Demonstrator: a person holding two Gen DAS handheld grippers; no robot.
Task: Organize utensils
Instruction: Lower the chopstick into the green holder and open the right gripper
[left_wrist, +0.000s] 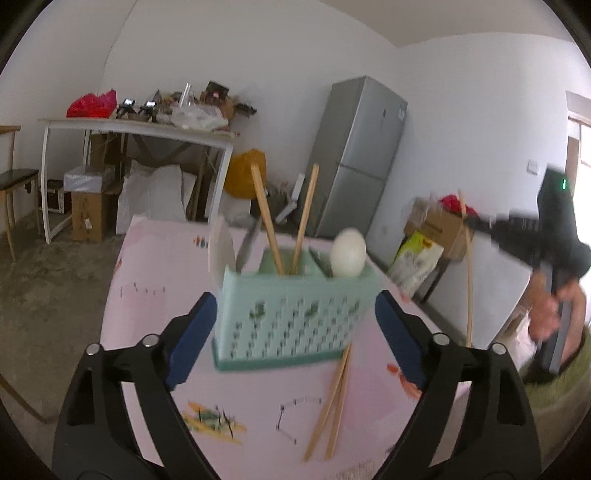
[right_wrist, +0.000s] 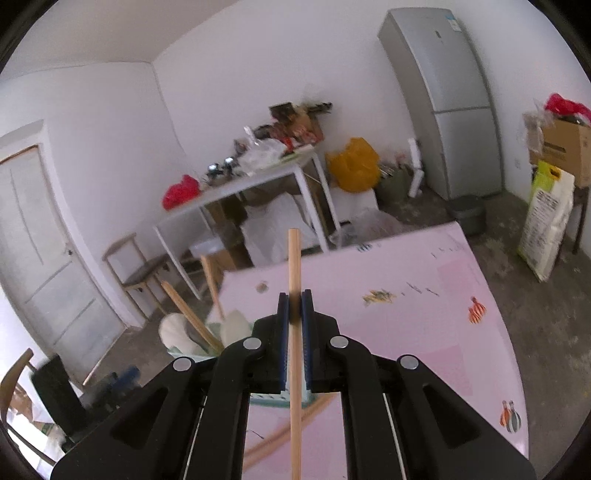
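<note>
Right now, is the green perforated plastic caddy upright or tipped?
Upright: green perforated plastic caddy sits on its base, wooden chopsticks and a white spoon poking up.

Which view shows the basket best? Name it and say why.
Left wrist: the basket sits centred and whole, perforated front facing the camera, between the open jaws of the left gripper. Right wrist shows only slivers of it behind the right gripper.

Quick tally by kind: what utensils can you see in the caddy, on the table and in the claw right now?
Chopsticks: 5 – two upright in the green caddy at and, two on the table and, one in the right claw at
White spoons: 2
Total: 7
</note>
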